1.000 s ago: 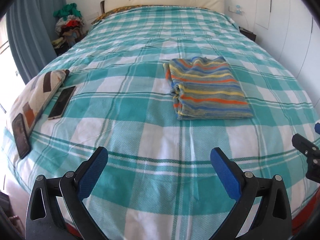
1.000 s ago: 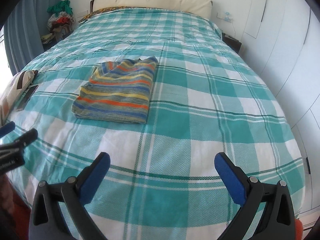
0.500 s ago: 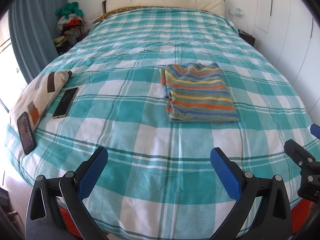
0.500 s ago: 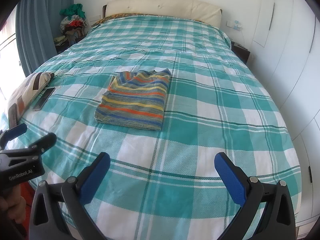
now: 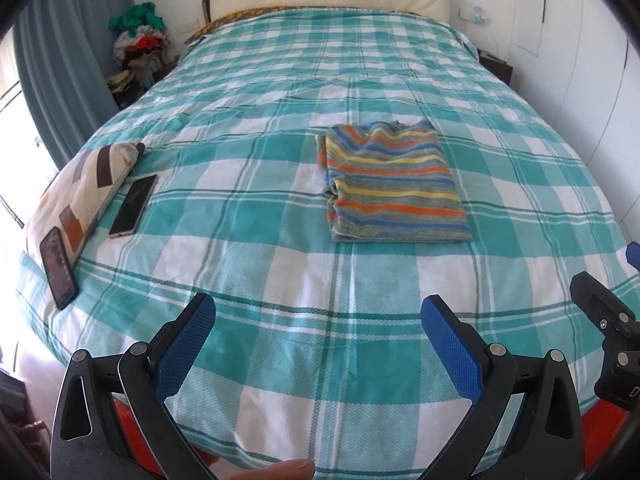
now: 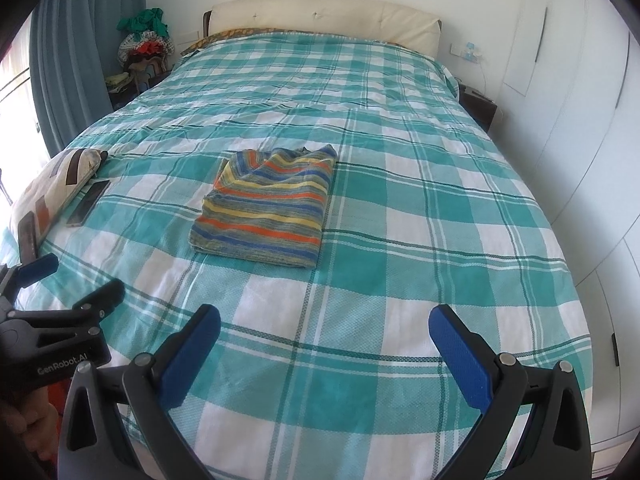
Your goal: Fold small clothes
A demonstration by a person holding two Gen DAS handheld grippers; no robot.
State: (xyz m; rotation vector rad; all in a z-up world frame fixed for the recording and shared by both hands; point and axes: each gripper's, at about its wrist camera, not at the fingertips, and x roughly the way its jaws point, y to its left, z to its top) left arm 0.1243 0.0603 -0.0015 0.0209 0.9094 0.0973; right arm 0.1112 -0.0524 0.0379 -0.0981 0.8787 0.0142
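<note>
Mid-bed lies the folded striped cloth (image 5: 394,184), flat on the checked cover (image 5: 248,216) with bare cover all round it. Both my grippers hang over the near edge, well short of the cloth: left gripper (image 5: 318,340) and right gripper (image 6: 326,346), jaws spread, holding nothing. By the left edge sit a pillow (image 5: 80,188) and two phones (image 5: 134,206). My left view cuts off most of the right gripper.

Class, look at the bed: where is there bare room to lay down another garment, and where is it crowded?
Free: the bedspread right of the folded striped top, the near strip between it and the grippers, and the far half toward the headboard. Crowded: the left edge, with the cushion and two phones.
</note>
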